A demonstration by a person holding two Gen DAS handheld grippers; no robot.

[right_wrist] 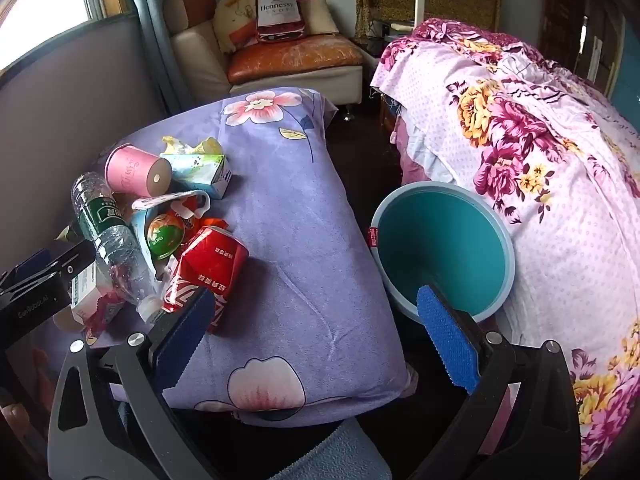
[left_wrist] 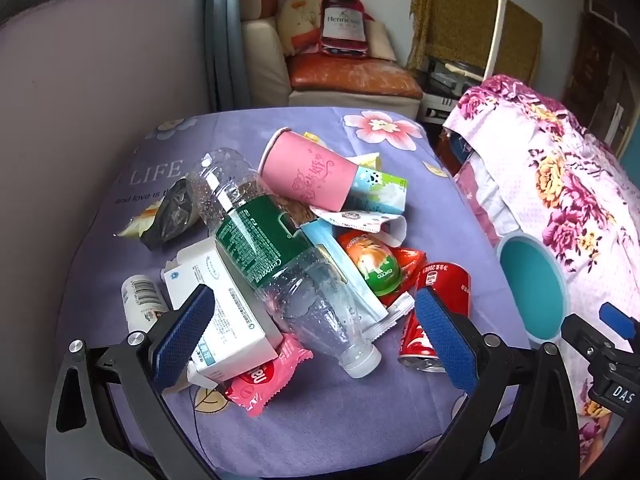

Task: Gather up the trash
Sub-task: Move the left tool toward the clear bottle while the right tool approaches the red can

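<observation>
A pile of trash lies on a purple flowered cloth (left_wrist: 304, 432): a clear plastic bottle with a green label (left_wrist: 280, 264), a pink paper cup (left_wrist: 308, 172), a white box (left_wrist: 224, 312), a crushed red can (left_wrist: 436, 304), a pink wrapper (left_wrist: 260, 380). My left gripper (left_wrist: 316, 340) is open and empty, just in front of the bottle's cap. My right gripper (right_wrist: 316, 340) is open and empty, over the cloth's right edge, with the red can (right_wrist: 208, 268) by its left finger. A teal bin (right_wrist: 440, 248) stands right of the cloth.
A bed with a pink flowered cover (right_wrist: 540, 168) lies right of the bin. A sofa with bags (right_wrist: 280, 52) stands behind. A grey wall (left_wrist: 100, 80) borders the cloth on the left. The bin also shows in the left wrist view (left_wrist: 532, 284).
</observation>
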